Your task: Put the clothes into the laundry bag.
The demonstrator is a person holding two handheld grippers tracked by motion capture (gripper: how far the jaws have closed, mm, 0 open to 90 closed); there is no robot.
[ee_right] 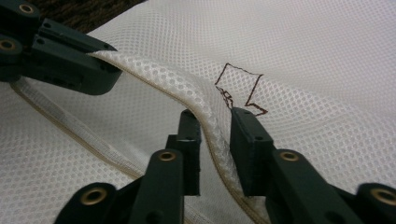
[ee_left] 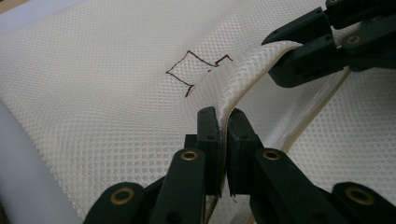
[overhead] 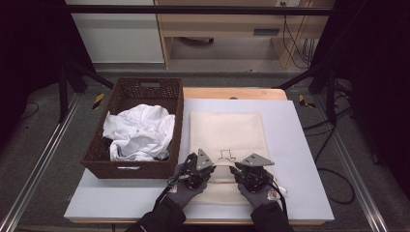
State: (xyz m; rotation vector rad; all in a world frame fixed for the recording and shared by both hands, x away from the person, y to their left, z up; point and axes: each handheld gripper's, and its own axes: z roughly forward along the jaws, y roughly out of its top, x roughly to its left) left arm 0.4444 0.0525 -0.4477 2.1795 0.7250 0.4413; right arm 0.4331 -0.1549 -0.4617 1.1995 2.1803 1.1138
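A cream mesh bag [overhead: 227,130] lies flat on the white table top, with a brown arrow outline [ee_left: 196,72] drawn near its open edge. My left gripper [ee_left: 224,121] is shut on the raised hem of the bag's mouth, and it also appears clamped on that hem [ee_right: 105,63] in the right gripper view. My right gripper [ee_right: 215,121] stands a little open, its jaws on either side of the same hem beside the arrow outline [ee_right: 240,88], with a gap left. In the high view both grippers [overhead: 212,168] [overhead: 235,170] meet at the bag's near end. The zipper band [ee_left: 317,107] lies below the lifted edge.
A dark wicker basket [overhead: 145,87] stands left of the bag and holds crumpled white cloth [overhead: 140,133]. The white board [overhead: 290,145] sits on a wooden table. Black frame legs and cables run along the floor on both sides.
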